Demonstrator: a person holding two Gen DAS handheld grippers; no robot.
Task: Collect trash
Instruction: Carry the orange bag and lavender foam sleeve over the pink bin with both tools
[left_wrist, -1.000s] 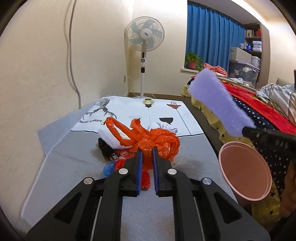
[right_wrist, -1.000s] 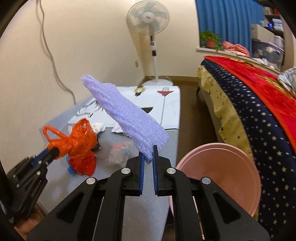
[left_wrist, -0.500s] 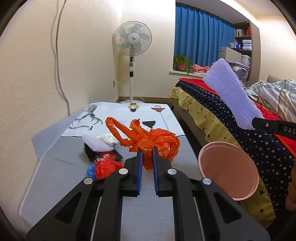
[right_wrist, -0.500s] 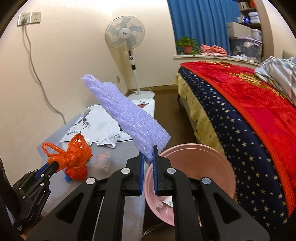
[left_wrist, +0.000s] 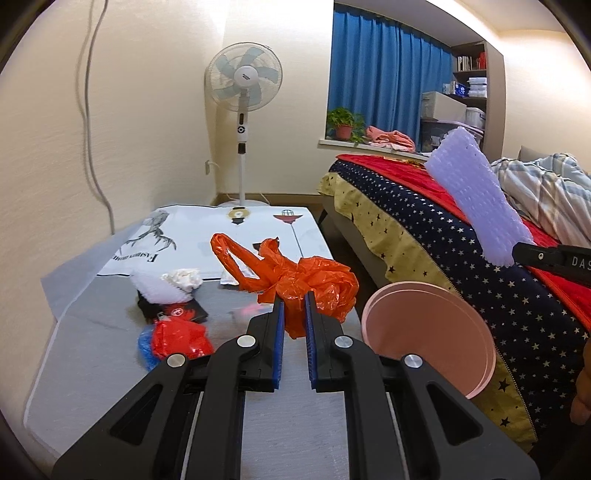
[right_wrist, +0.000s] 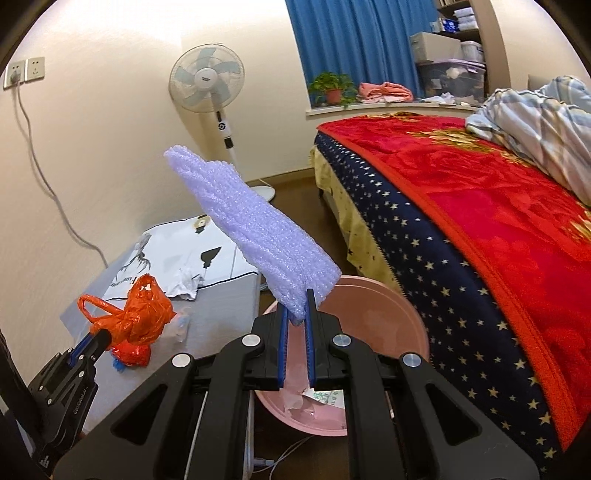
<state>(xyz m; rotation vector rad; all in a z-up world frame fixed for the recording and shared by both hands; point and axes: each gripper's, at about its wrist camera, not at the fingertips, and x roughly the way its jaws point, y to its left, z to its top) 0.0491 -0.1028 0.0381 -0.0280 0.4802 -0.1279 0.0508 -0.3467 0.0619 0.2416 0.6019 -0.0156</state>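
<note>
**Both tongs loaded, pink bin below**

The left tongs (left_wrist: 293, 314) are pinching a crumpled orange plastic bag (left_wrist: 295, 280), its blue pads pressed onto a fold of the plastic while the bag's looped handles stick up and away to the left. The bag hangs clear of the grey surface (left_wrist: 110, 369), as the right wrist view shows. The right tongs (right_wrist: 297, 306) are clamped on the lower end of a lavender foam wrap (right_wrist: 255, 225), which juts up and to the left from the pads like a stiff, ribbed strip.

A round pink bin (right_wrist: 376, 317) sits just off the right edge of the surface, between it and the bed (right_wrist: 480, 229); in the right wrist view the foam's gripped end is over the bin's opening. Some paper scraps lie at the bin's bottom (partly hidden behind the tongs).

More trash lies on the surface: a red and blue wrapper bundle (left_wrist: 177, 339), a dark packet with a red print (left_wrist: 177, 312), a white foam net (left_wrist: 155, 288) and a crumpled white tissue (left_wrist: 183, 278) beside it. Past them lies a white printed sheet (left_wrist: 207, 232). A standing fan (left_wrist: 243, 85) stands against the far wall, near a blue curtain (left_wrist: 384, 77).
</note>
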